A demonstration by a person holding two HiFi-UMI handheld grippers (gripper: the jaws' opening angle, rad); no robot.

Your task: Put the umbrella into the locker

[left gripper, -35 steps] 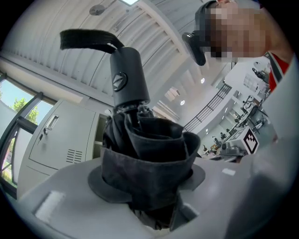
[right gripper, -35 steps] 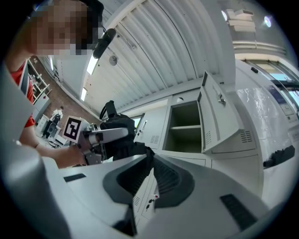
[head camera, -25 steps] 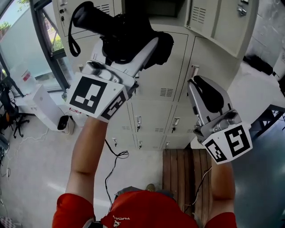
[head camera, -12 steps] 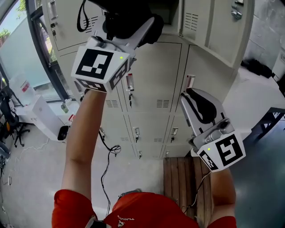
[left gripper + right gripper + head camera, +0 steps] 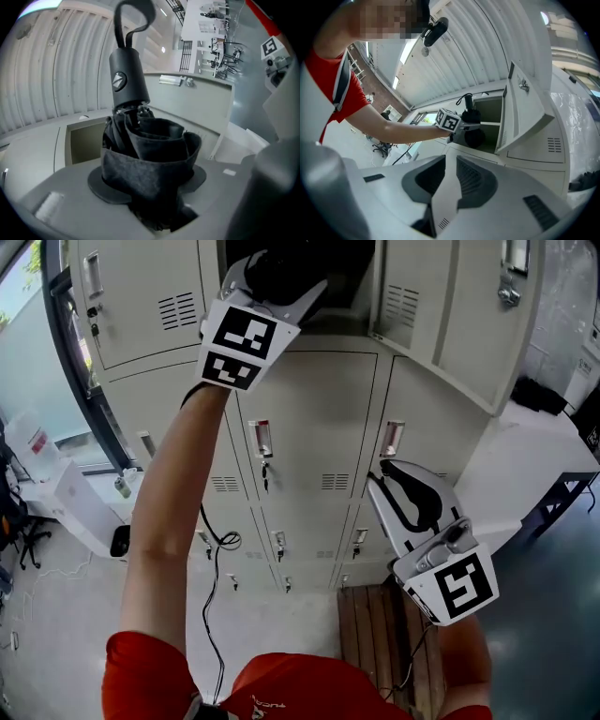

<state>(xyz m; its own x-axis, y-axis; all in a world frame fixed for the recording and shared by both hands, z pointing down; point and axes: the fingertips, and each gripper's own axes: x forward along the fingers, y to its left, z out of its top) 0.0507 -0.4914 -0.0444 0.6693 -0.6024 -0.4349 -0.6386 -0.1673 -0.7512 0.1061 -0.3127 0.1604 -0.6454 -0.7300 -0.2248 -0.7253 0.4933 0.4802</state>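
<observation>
My left gripper (image 5: 281, 279) is raised high and shut on a folded black umbrella (image 5: 286, 263) at the mouth of the open top locker (image 5: 354, 282). In the left gripper view the umbrella's bundled canopy (image 5: 147, 154) sits clamped between the jaws, its handle (image 5: 126, 79) and wrist loop pointing away toward the locker opening (image 5: 86, 140). The right gripper view shows the left gripper (image 5: 450, 123) and the umbrella (image 5: 471, 127) just in front of that opening (image 5: 490, 112). My right gripper (image 5: 386, 486) hangs lower at the right, jaws a little apart, with nothing between them.
The locker's door (image 5: 455, 306) stands swung out to the right, above my right gripper. Closed lockers (image 5: 309, 427) fill the wall below. A wooden platform (image 5: 375, 624), a black cable (image 5: 216, 554), a white table (image 5: 525, 451) and a white box (image 5: 66, 498) lie around.
My left gripper has carried the umbrella upward and forward to the open locker's mouth and rolled. My right gripper has sunk slightly.
</observation>
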